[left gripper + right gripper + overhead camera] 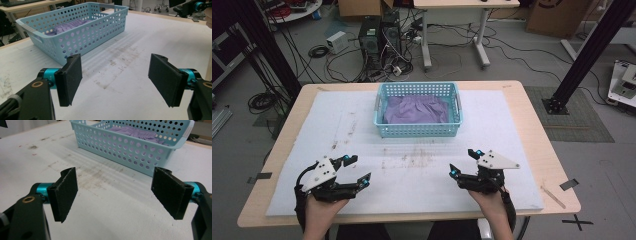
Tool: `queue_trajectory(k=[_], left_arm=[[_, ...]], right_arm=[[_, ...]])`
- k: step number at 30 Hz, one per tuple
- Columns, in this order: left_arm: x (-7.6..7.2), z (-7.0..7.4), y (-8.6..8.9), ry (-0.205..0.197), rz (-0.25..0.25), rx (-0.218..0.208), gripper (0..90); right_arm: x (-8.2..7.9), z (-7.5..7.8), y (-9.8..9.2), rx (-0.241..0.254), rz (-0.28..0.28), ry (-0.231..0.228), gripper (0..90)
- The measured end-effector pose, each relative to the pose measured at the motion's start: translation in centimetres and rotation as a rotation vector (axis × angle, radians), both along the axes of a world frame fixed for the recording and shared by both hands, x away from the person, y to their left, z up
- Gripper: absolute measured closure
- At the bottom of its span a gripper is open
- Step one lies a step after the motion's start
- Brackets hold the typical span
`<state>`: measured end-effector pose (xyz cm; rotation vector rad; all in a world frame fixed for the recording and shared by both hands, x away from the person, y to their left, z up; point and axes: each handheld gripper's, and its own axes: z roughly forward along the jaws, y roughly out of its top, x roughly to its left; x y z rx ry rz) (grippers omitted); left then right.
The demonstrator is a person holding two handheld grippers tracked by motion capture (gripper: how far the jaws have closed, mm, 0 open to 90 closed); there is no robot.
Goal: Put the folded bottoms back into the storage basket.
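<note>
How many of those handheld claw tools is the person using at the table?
2. The left gripper is at the near left of the white mat, the right gripper at the near right; both have open jaws, short of the blue basket.

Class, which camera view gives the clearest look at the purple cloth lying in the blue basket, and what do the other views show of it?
The high view: it looks down into the blue basket and shows the purple cloth spread across its floor. The left gripper view shows a strip of cloth over the rim and through the holes; the right gripper view likewise shows part of it.
</note>
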<state>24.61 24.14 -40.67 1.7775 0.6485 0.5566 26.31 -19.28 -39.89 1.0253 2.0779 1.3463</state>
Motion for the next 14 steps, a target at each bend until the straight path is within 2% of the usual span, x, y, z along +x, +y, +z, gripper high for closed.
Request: queue_trajectory(k=[14], left_arm=[[0.31, -0.42, 0.44, 0.006, 0.013, 0.009, 27.2]], right_arm=[[0.17, -0.02, -0.54, 0.004, -0.009, 0.001, 22.0]])
